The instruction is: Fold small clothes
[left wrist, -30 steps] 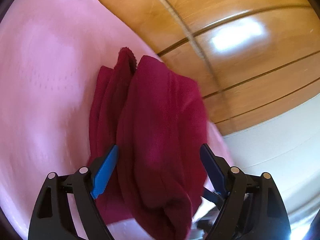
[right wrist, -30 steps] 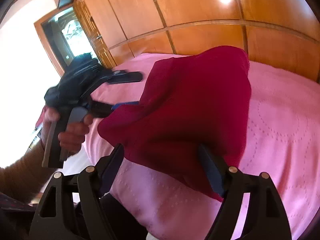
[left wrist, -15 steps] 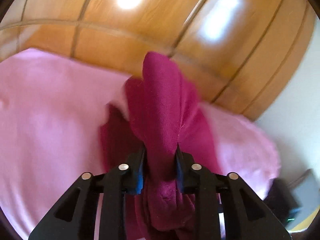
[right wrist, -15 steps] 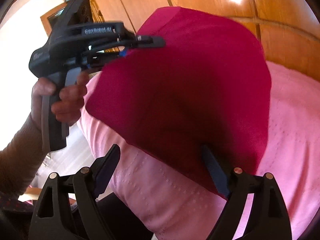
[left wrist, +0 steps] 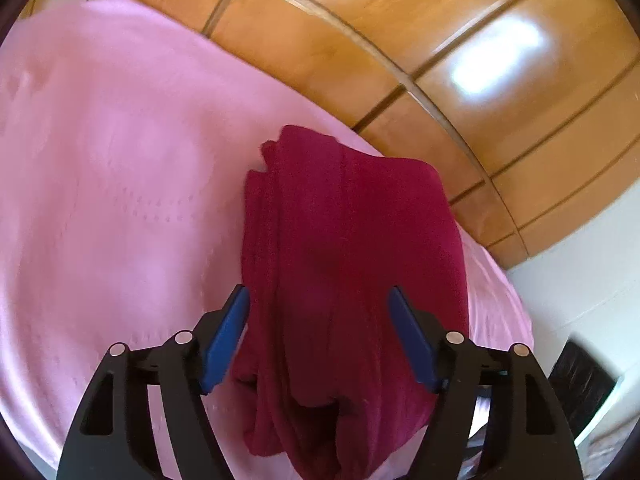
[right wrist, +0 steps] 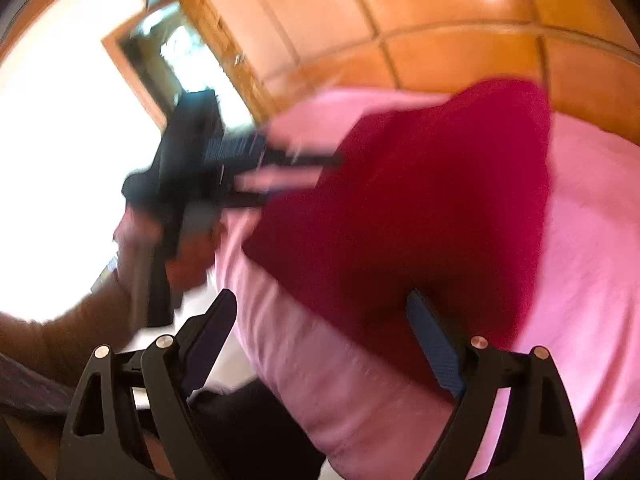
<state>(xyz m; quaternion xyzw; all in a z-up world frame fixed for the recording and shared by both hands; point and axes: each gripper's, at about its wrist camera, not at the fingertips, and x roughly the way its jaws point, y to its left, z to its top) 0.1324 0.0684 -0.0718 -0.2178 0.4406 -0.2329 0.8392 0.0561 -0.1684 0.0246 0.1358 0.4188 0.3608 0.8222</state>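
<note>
Half a second ago the left tongs (left wrist: 318,310) were clenched on the dark red garment (left wrist: 352,264); now their blue pads (left wrist: 224,340) stand spread apart, released, with the cloth lying between them on the bed (left wrist: 120,168). That garment sits bunched in loose folds on the pink bedspread, close to the bed's far edge by the wooden wardrobe panels (left wrist: 500,80). From the right-hand camera, the right tongs (right wrist: 320,320) are also spread wide and grip nothing; one pad (right wrist: 436,348) lies just against the near hem of the garment (right wrist: 420,208). The person's left hand (right wrist: 160,248) shows blurred at the bed's left edge, and the left tongs (right wrist: 288,176) reach to the cloth's left corner.
</note>
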